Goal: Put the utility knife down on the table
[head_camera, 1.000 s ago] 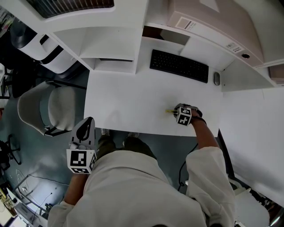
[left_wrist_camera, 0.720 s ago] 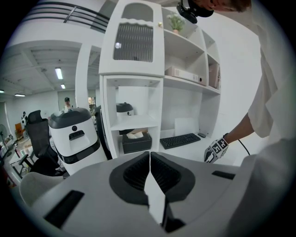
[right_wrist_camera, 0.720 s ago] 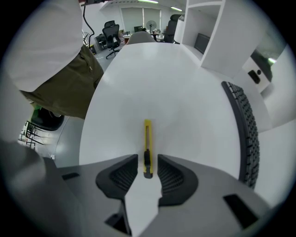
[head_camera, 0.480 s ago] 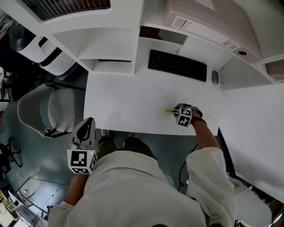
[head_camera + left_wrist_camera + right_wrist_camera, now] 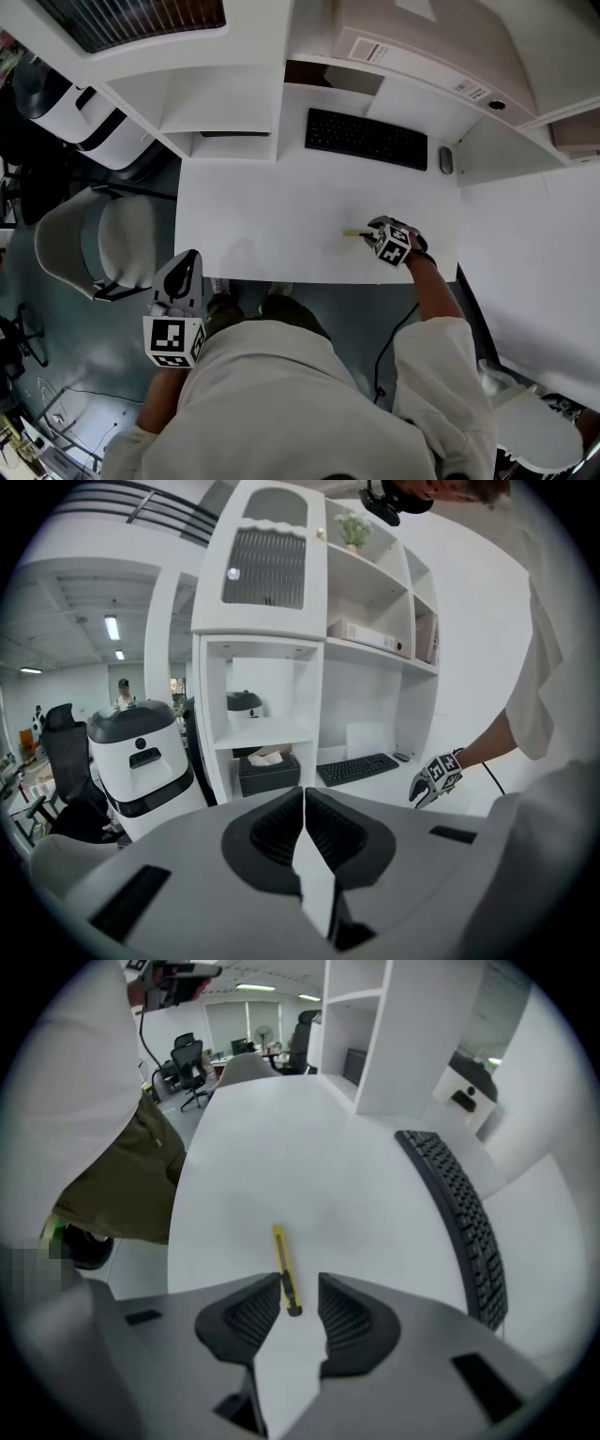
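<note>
The yellow utility knife (image 5: pixel 284 1271) lies flat on the white table (image 5: pixel 262 216), seen in the head view as a thin yellow sliver (image 5: pixel 353 233). My right gripper (image 5: pixel 300 1288) is open over the knife's near end, which sits between the jaws close to the left one with gaps on both sides. In the head view this right gripper (image 5: pixel 375 234) hovers near the table's front right edge. My left gripper (image 5: pixel 188 258) hangs off the table's front left corner above the floor. Its jaws (image 5: pixel 304 794) are pressed together with nothing between them.
A black keyboard (image 5: pixel 366 138) and a dark mouse (image 5: pixel 445 160) lie at the back of the table under the white shelves (image 5: pixel 234 84). The keyboard (image 5: pixel 459 1213) runs along the knife's right. A grey chair (image 5: pixel 84 239) stands left of the table.
The head view has drifted slightly. Both grippers and the knife keep their places on and beside the table.
</note>
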`<state>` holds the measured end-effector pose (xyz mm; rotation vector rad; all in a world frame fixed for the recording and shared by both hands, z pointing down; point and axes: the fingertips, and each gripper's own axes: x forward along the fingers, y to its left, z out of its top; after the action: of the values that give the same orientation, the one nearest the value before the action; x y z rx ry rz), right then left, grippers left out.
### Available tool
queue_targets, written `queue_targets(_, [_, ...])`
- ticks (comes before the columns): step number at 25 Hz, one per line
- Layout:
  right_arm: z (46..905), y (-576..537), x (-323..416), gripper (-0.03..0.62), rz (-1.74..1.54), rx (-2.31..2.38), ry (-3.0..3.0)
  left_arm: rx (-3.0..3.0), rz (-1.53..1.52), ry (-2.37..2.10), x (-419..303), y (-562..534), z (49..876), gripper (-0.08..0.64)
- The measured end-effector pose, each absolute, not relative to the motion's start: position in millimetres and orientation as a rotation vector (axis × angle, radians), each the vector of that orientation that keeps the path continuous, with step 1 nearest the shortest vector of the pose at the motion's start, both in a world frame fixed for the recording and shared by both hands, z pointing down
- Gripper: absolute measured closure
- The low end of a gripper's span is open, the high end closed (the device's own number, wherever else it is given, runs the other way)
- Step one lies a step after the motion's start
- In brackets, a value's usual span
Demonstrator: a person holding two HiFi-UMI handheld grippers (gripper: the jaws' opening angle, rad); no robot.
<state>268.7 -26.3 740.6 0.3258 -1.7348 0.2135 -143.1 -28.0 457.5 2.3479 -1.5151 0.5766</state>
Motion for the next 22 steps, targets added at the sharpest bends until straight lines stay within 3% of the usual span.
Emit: queue_targets(22, [580,-27,264,0.479,0.41,1.186,-1.976,2.567,0.498,-1.25,-102,-55,438,0.551])
